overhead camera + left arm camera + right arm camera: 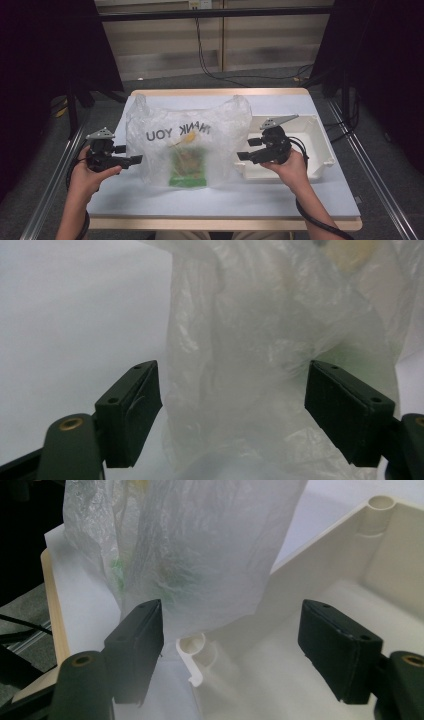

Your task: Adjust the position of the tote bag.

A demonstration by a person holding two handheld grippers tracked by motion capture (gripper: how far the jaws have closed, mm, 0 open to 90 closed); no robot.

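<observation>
A translucent plastic bag (187,142) is lying at the table's (225,200) centre, a green packet (189,170) showing through at its 6 o'clock end. The left tool (134,160) is hovering at the bag's 9 o'clock, the right tool (242,156) at its 3 o'clock over a white tray (320,150); both are spread wide, gripping nothing. Judging by this, a two-sided pinch is coming: each should be catching only the thin film, evenly, without snagging the tray corner. The table is pale, edged in wood, with cables (215,75) trailing on grey floor beyond.
</observation>
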